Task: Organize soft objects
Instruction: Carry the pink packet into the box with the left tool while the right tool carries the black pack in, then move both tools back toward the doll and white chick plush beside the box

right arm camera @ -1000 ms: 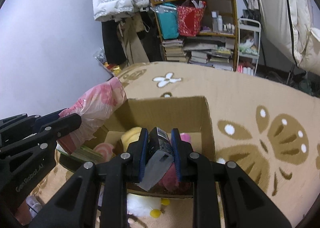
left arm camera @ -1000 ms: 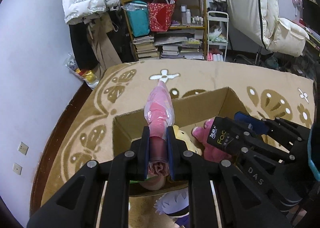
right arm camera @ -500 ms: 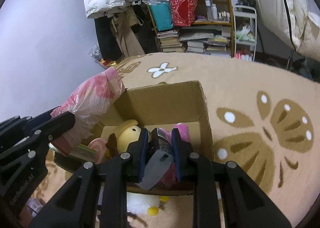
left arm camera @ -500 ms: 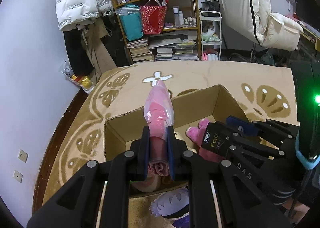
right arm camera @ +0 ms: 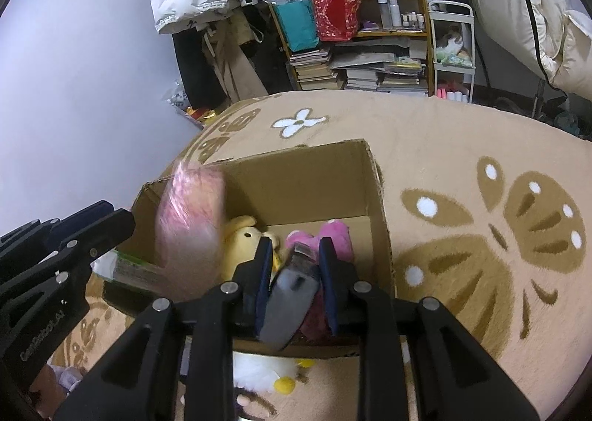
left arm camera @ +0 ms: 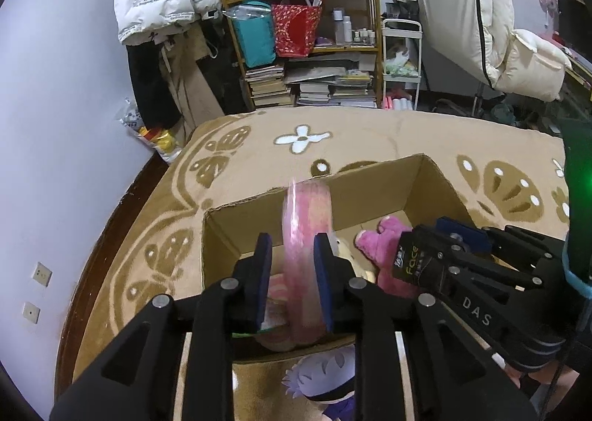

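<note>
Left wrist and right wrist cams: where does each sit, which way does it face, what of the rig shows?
Left wrist: sits on the left gripper, looks down into the brown cardboard box; blurred pink plastic-wrapped pack between its opening jaws; right gripper enters from the right.
Right wrist: sits on the right gripper, same downward look; grey-and-black tissue pack between its jaws; left gripper at left edge.
Shared: box, pink plush toy, yellow plush toy, flower-patterned tan rug.

a blurred pink plastic-wrapped bundle [left arm camera: 307,236] is seen upright over an open cardboard box [left arm camera: 370,188], where yellow [right arm camera: 242,241] and pink plush toys [right arm camera: 333,236] are lying.
</note>
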### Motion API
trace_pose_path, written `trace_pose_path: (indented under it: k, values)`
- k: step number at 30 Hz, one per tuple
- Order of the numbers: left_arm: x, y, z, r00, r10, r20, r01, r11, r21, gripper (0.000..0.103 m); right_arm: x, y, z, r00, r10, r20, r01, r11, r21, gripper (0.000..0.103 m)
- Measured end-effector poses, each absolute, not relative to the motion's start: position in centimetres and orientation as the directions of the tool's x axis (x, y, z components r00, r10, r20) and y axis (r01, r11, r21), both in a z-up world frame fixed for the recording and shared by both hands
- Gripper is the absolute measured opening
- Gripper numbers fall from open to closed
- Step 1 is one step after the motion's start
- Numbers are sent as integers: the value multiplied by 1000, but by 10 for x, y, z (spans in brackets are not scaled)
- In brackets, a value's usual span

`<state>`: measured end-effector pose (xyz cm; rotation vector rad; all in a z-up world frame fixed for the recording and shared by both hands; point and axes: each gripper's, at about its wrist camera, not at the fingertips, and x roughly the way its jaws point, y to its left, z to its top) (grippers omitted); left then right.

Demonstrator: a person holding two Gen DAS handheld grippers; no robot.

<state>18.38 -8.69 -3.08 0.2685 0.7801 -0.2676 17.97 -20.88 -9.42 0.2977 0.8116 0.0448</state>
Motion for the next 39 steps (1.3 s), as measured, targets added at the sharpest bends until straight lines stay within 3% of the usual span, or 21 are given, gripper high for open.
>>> trace_pose_path:
  k: [3,5,6,7,17,19,25,39]
  values:
    - [185,-83,-31,675,-130,-726,325,936,135,30,179,-206,-92,689,148,-709,65,962,264,33]
    - [185,-81,-30,679,-121,-724,320,936,144,48,177,-205,-89,694,155,-703,55,962,266,44]
    - [184,-81,-30,683,-111,-722,316,936,155,63,176,-204,-87,697,155,-700,53,963,266,50]
    - [182,-81,-29,686,-99,-720,309,936,166,68,175,-204,-86,700,155,-697,51,963,265,55]
    - [168,-60,-13,728,-47,-684,221,961,169,84,159,-204,-62,730,151,-666,59,958,282,92]
    - [165,-51,-9,731,-46,-681,204,967,153,94,154,-202,-57,735,143,-663,56,961,270,96]
    - [148,-32,2,748,-18,-663,146,980,138,102,139,-196,-46,751,126,-648,44,970,240,103]
    - [113,-5,11,748,-21,-664,110,990,92,103,101,-190,-45,751,113,-651,57,971,234,103]
